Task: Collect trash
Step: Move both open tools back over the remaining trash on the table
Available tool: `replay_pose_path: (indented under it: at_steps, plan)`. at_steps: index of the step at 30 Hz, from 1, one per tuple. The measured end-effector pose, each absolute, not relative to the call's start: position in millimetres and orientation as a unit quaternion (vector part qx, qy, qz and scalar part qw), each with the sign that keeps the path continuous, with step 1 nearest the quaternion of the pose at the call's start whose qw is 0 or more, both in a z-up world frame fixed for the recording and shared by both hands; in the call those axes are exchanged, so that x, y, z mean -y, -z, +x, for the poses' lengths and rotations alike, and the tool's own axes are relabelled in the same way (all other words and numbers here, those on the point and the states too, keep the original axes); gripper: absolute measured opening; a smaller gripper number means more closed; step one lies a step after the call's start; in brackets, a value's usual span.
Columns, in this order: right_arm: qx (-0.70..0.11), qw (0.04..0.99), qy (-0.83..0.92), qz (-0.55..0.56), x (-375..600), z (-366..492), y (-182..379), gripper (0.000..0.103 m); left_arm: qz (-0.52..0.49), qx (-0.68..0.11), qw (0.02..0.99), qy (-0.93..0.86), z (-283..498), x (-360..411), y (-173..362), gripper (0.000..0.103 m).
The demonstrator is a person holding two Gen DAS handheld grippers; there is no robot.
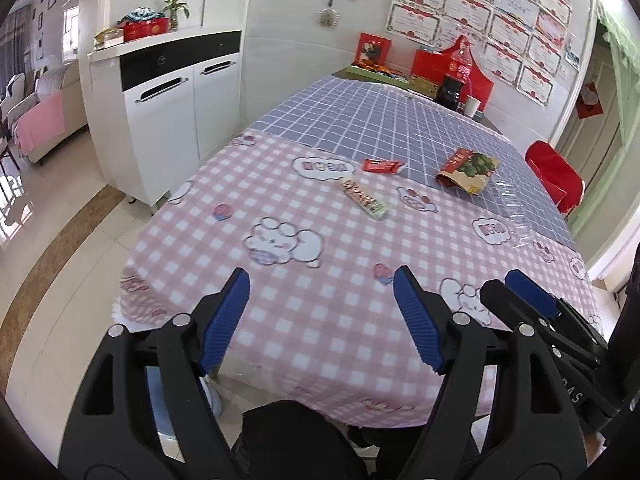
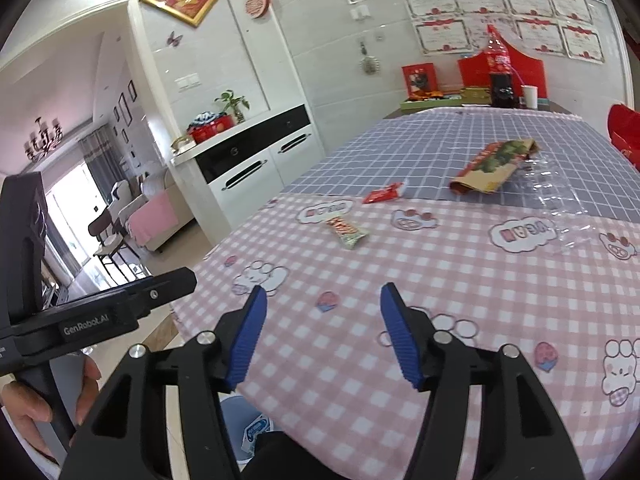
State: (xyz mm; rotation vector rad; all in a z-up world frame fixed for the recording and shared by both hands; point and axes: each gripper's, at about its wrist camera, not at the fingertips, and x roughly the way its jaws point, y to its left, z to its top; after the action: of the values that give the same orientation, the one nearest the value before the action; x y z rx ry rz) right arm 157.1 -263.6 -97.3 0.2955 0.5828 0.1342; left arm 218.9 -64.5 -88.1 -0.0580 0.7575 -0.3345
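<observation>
The left gripper (image 1: 322, 276) hangs over the near edge of the bench (image 1: 280, 320), its jaws spread wide with nothing between them, only pink checked cloth below. The right gripper (image 2: 323, 294) sits just beside it over the same near edge, its jaws also apart and empty; in the left wrist view it shows at the right, and in the right wrist view the left gripper's black body shows at the left, held by a hand (image 2: 28, 404). 3 pieces of trash lie farther up the bench, well apart from both grippers. A long snack wrapper (image 1: 365, 198) lies on the pink cloth, nearest the grippers. A small red wrapper (image 1: 382, 166) lies just beyond it, at the seam where the pink cloth meets the grey checked cloth. A flattened red and green bag (image 1: 468, 168) lies to the right of that on the grey cloth, with a sheet of clear plastic (image 1: 516, 208) spread beside it toward the bench's right edge. At the far end stand a cola bottle (image 1: 460, 64), a white cup (image 1: 472, 106) and red boxes. Below the near edge, between the right gripper's arms, a pale blue bin (image 2: 244, 428) shows on the floor. A white cabinet (image 1: 168, 120) stands left of the bench.
</observation>
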Motion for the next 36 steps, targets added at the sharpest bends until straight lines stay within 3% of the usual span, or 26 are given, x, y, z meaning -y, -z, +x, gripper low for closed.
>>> replay_pose_path:
  at_steps: [18, 36]
  plan:
    - [-0.312, 0.939, -0.016, 0.144, 353.1, 198.8, 107.3, 0.065, -0.039, -0.380, 0.907, 0.176, 265.2, 129.0, 90.4, 0.078]
    - [-0.364, 0.923, -0.008, 0.126, 387.1, 274.9, 133.5, 0.065, -0.031, -0.449, 0.880, 0.155, 366.1, 186.0, 144.3, 0.078]
